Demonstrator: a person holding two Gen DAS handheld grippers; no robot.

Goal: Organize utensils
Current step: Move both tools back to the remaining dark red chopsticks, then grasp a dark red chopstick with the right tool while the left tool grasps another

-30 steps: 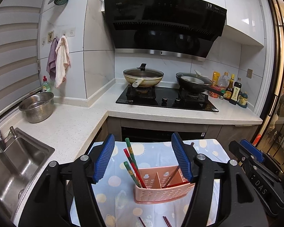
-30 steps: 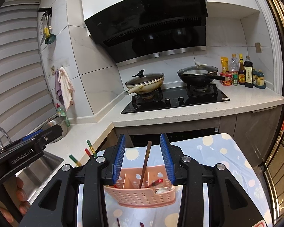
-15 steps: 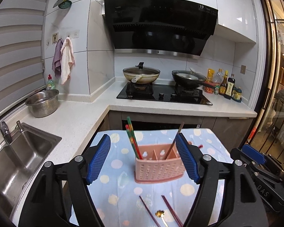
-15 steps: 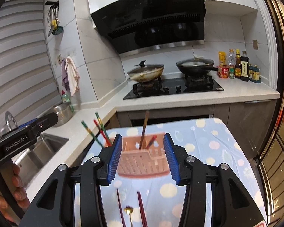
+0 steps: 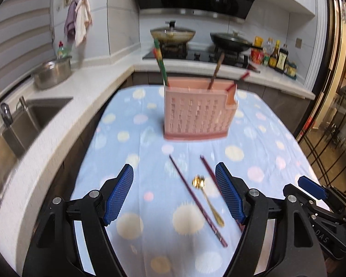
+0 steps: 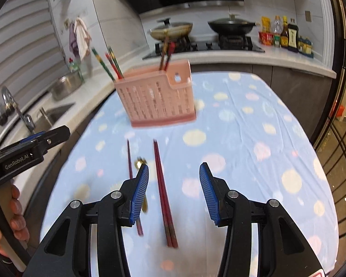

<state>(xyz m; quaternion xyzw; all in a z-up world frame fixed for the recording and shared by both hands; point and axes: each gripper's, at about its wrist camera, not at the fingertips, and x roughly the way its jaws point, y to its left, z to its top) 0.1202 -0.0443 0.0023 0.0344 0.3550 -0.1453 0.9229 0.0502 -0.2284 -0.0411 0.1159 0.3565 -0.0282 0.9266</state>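
A pink slotted utensil holder (image 5: 196,113) (image 6: 159,97) stands upright on the blue dotted tablecloth (image 5: 131,143), with green-and-red chopsticks (image 5: 161,64) and a brown utensil handle (image 5: 216,71) sticking out of it. In front of it lie a single dark red chopstick (image 5: 196,204) (image 6: 129,159), a gold spoon (image 5: 206,196) (image 6: 141,162) and a pair of red chopsticks (image 6: 163,194) (image 5: 207,169). My left gripper (image 5: 174,177) hangs open above the single chopstick and the spoon. My right gripper (image 6: 174,175) is open too, with the red pair lying between its fingers and untouched.
A sink (image 5: 23,124) and a steel pot (image 5: 53,73) sit on the counter to the left. The stove with a wok (image 5: 173,34) and a pan (image 5: 230,41), and sauce bottles (image 5: 276,57), are behind the table. A glass door (image 5: 334,115) is on the right.
Both grippers have sunk toward the table and tipped downward. The holder now sits ahead of the fingers instead of between them, and the loose chopsticks and spoon have come into view. Both jaws stand a little wider.
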